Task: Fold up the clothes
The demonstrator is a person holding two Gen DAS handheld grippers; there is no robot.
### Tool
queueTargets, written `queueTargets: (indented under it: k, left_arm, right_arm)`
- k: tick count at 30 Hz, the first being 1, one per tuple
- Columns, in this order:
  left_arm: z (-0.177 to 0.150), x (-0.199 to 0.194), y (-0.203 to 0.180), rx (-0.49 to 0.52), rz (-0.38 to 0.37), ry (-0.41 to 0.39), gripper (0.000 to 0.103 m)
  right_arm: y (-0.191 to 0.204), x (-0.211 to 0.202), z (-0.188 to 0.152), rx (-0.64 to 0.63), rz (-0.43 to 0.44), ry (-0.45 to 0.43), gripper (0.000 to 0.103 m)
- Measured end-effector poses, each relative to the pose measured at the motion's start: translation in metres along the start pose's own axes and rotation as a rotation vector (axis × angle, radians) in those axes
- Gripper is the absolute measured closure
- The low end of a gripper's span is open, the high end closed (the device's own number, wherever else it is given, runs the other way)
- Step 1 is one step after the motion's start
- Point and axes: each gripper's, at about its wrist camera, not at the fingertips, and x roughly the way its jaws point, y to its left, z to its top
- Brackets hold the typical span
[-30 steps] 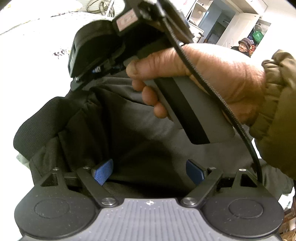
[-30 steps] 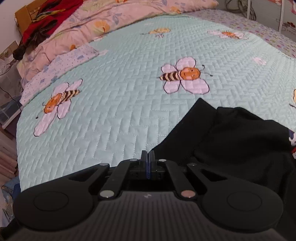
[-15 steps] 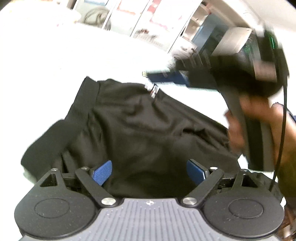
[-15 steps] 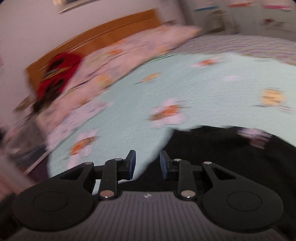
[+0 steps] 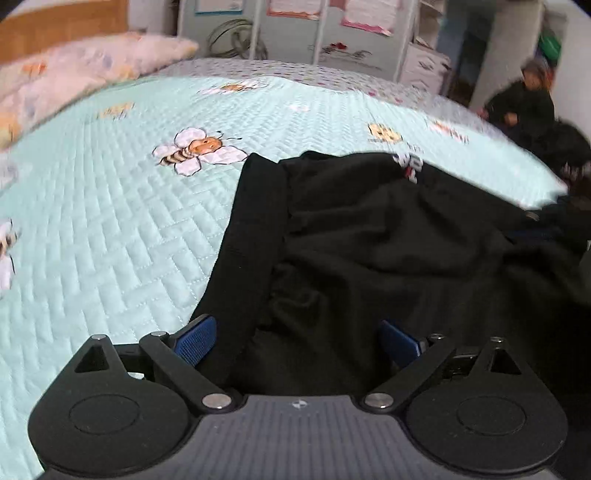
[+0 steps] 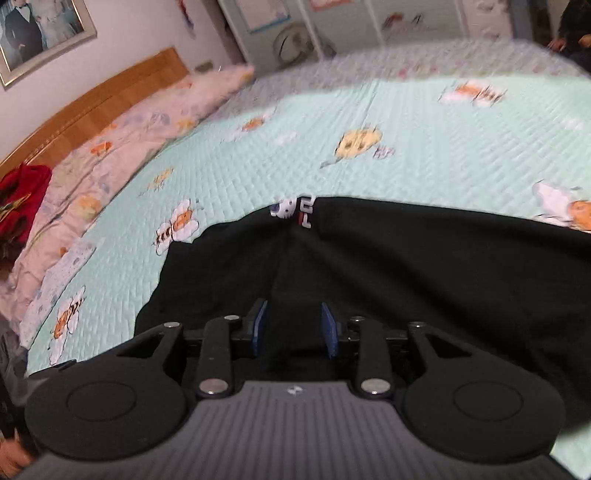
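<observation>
Right claw (image 6: pixel 294 326) is now spreading, off the hem; left claw (image 5: pixel 295 345) spread. Black garment (image 5: pixel 388 251) is lying rumpled mid-frame on the quilt (image 5: pixel 110 221). Risk: creases getting folded in.

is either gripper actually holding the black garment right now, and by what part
Nothing is held. The left gripper and the right gripper both hang open over the black garment, their blue pads apart and clamping no cloth.

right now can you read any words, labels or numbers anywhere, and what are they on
Small white, red and blue logo on the black garment: letters blurred, not readable.
Papers on the cabinet doors: too blurred to read.
Nothing else carries text.
</observation>
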Motion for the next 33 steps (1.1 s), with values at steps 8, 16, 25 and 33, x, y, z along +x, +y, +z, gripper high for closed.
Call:
queueTargets:
  k: [8,16,25,33]
  left_arm:
    - [-0.007,0.014,0.004,0.036,0.046,0.047,0.002]
    - [-0.006,0.018,0.003,0.041,0.05,0.052,0.001]
    - [-0.005,0.016,0.01,0.017,0.013,0.052,0.001]
    - [0.004,0.009,0.028,-0.076,-0.069,0.069,0.003]
  right_arm:
    - [-0.071,0.043,0.051,0.056,-0.334,-0.073,0.095]
    - [0.037,0.08,0.042,-0.314,0.148,0.058,0.094]
    - [0.068,0.145,0.083,-0.326,0.0,0.053,0.093]
    - [0.092,0.162,0.067,-0.38,0.058,0.099,0.075]
